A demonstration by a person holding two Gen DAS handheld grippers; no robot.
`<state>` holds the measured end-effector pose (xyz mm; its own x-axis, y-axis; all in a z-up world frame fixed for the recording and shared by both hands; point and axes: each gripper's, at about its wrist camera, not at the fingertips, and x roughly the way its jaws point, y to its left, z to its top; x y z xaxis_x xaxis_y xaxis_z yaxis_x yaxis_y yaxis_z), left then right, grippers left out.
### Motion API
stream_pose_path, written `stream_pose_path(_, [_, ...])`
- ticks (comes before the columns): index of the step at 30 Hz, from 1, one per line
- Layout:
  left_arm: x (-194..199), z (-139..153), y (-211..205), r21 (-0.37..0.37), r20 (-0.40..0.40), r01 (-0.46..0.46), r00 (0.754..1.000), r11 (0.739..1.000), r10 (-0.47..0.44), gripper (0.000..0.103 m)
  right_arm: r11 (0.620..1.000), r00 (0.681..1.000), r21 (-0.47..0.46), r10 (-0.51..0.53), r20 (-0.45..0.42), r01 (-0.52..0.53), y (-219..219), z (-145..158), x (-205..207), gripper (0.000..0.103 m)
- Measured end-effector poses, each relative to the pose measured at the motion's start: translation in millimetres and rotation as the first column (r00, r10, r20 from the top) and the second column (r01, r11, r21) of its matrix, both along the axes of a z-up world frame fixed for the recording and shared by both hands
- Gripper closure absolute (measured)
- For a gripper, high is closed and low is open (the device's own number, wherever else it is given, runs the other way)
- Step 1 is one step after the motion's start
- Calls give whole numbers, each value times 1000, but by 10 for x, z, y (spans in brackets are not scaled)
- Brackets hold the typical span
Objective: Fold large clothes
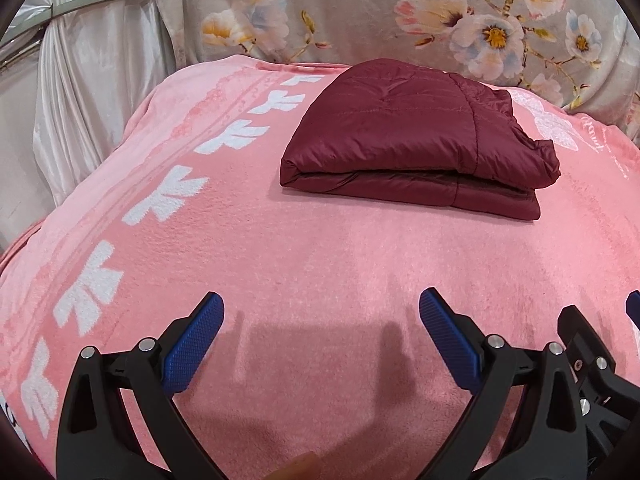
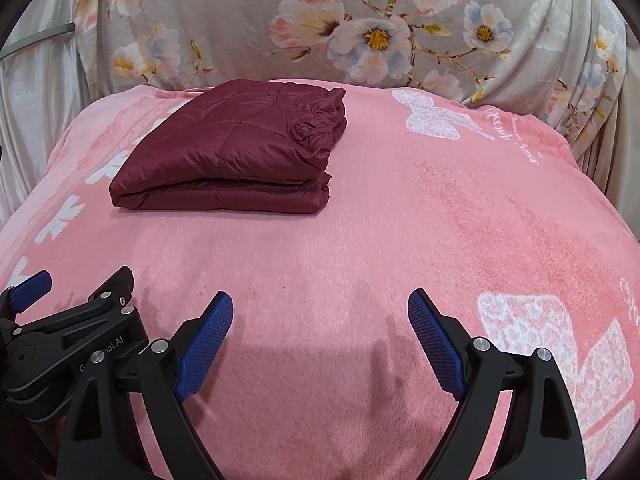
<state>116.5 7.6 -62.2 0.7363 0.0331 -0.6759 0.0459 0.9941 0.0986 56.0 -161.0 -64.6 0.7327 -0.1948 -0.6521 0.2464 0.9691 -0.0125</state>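
Observation:
A dark red quilted jacket (image 1: 416,140) lies folded into a thick rectangle on the pink blanket (image 1: 320,248), toward the far side. It also shows in the right wrist view (image 2: 232,152), far left of centre. My left gripper (image 1: 320,308) is open and empty, low over the blanket, well short of the jacket. My right gripper (image 2: 320,306) is open and empty, also near the front. The left gripper shows at the lower left of the right wrist view (image 2: 76,304).
The pink blanket (image 2: 400,220) with white butterfly prints covers the surface. A grey floral cloth (image 2: 360,28) hangs behind it. A pale satin curtain (image 1: 80,92) hangs at the far left.

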Motion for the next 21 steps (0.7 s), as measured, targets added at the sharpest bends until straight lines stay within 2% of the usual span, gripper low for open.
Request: stream_pose_path(21, [-28,18,6,-1,15,-1,1000,1000,1,11,1000,1000,-22,-9,4,9,9,9,-22,16])
